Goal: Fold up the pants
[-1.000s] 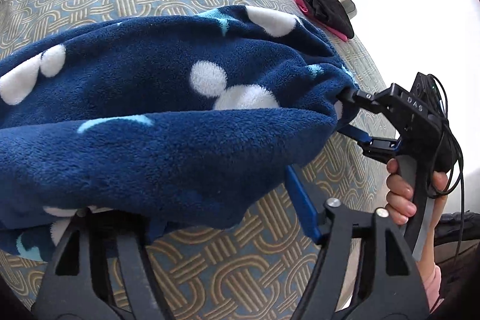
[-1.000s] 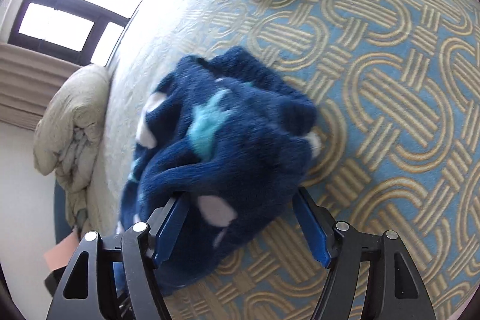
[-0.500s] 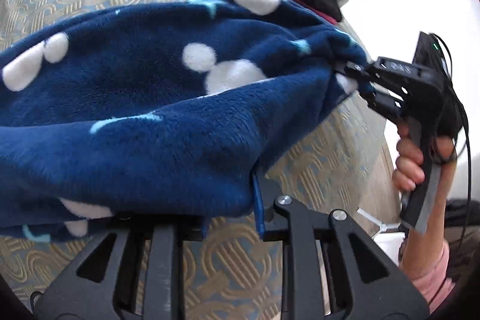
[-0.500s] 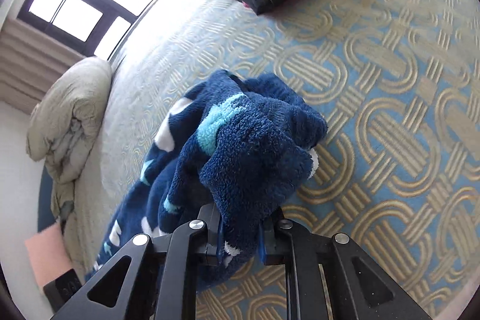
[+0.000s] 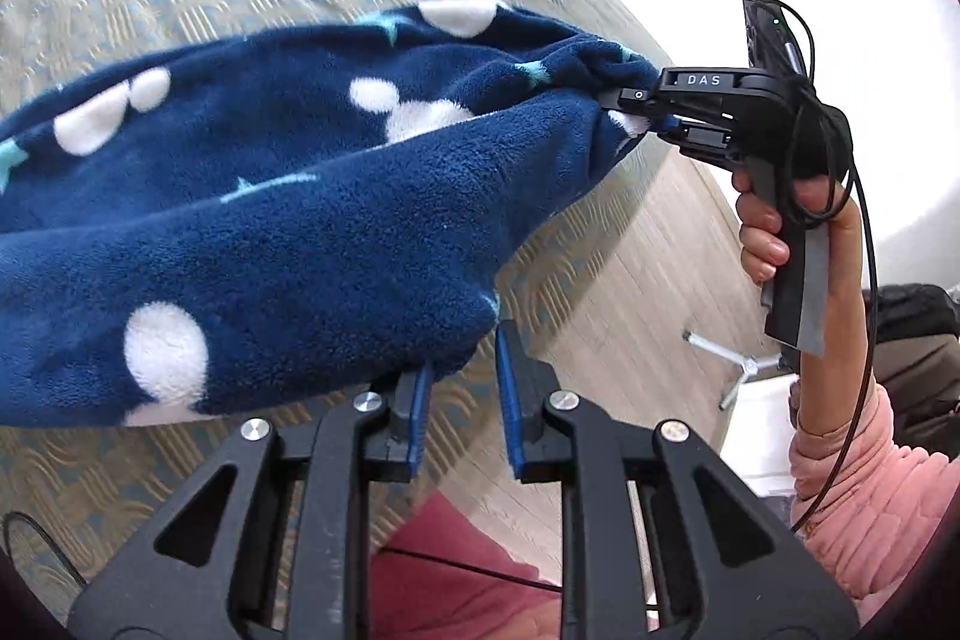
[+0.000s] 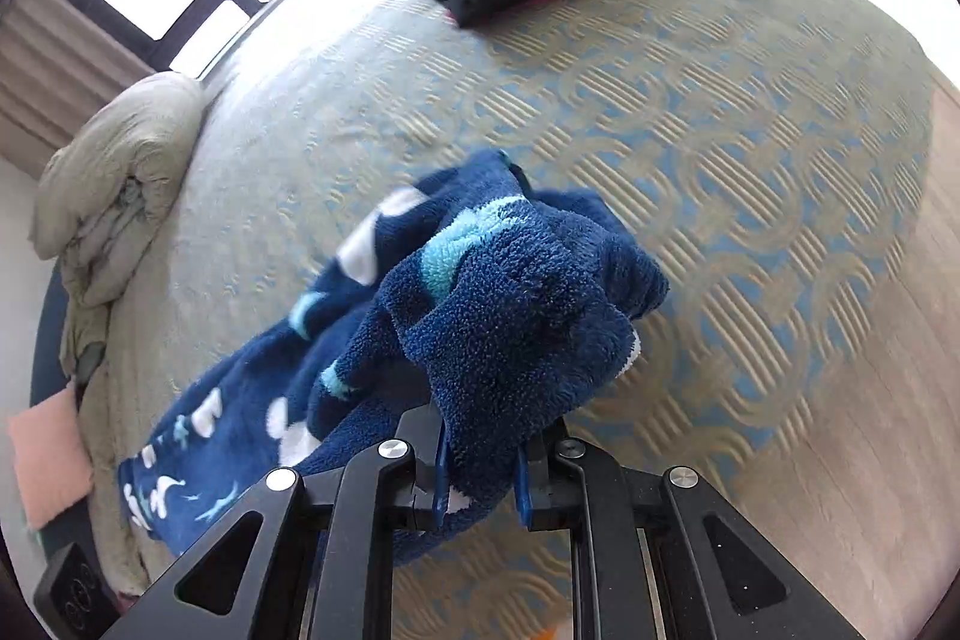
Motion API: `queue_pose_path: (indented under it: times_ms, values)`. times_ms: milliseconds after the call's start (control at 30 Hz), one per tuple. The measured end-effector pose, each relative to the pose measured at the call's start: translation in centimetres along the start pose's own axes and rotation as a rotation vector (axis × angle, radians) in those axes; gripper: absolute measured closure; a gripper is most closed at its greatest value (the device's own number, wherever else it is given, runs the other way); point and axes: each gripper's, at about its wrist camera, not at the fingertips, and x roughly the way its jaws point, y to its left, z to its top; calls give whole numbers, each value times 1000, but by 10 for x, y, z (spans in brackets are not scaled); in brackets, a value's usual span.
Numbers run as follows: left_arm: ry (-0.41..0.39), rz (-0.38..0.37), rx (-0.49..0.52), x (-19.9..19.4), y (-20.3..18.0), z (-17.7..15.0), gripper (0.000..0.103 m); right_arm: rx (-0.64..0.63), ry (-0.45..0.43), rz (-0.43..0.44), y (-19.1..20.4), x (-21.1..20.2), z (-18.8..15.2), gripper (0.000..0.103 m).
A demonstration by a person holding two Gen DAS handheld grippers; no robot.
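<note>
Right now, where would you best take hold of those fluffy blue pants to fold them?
At one end edge, by its two corners, as now: the left gripper pinches one corner of the blue fleece pants and the right gripper the other, each coming from outside the edge. The soft cloth sags between them, so two spread grips probably keep that edge straight above the bed cover.

Right gripper [image 6: 480, 466] clamps fleece pants [image 6: 498, 304] above bedspread [image 6: 750, 112].

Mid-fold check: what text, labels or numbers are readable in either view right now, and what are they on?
"DAS": white letters on top of the right gripper, seen from the left wrist view.
Dark box at the bed's edge: round marks on top, too small to read.
Pants: dots and shapes only, no words.
</note>
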Motion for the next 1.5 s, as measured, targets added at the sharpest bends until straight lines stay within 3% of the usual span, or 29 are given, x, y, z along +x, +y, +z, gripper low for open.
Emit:
queue_pose_path:
  times_ms: [67, 167, 200, 267, 300, 367, 400, 467, 533, 667, 767, 833, 933, 1133, 1300, 1433, 1467, 1500]
  values:
    - [48, 15, 20, 16, -6, -10, 81, 50, 30, -5, -24, 7, -14, 88]
    - [103, 75, 39, 34, -4, -20, 81, 131, 103, 11, -63, 29, -33, 75]
    - [124, 70, 19, 35, 3, -21, 81, 160, 127, -1, -73, 34, -39, 69]
    - [128, 32, -69, 26, 24, -27, 76, 193, 93, 17, -78, 25, -47, 60]
    - [115, 31, -87, 19, 30, -29, 71, 177, 78, -33, -75, 17, -47, 53]
    - [55, 79, -112, -9, 51, -43, 44, 95, -1, -134, -61, -3, -46, 52]
    - [20, 119, -122, -23, 60, -49, 41, 31, -57, -203, -47, -16, -44, 52]
    - [-48, 208, -156, -59, 82, -70, 41, -82, -165, -257, -17, -37, -43, 52]
    - [-89, 286, -232, -90, 113, -84, 40, -206, -248, -230, 22, -50, -47, 46]
    - [-250, 414, -545, -165, 199, -130, 40, -444, -306, -82, 114, -39, -65, 36]
    - [-381, 409, -766, -208, 256, -167, 40, -543, -240, 32, 186, -10, -82, 36]
    - [-421, 408, -828, -226, 282, -181, 40, -604, -146, 125, 231, 14, -91, 37]
    - [-452, 396, -905, -241, 323, -198, 39, -734, -45, 144, 279, 45, -104, 39]
    - [-467, 375, -915, -251, 361, -208, 38, -1067, 44, 66, 326, 98, -105, 40]
    - [-461, 391, -891, -251, 371, -210, 36, -1208, 251, 217, 364, 129, -107, 40]
    - [-447, 403, -905, -238, 367, -199, 36, -1366, 350, 232, 395, 160, -132, 41]
    - [-445, 406, -907, -238, 368, -199, 36, -1383, 368, 216, 401, 171, -138, 45]
    - [-445, 407, -905, -238, 367, -199, 36, -1398, 394, 184, 405, 185, -141, 59]
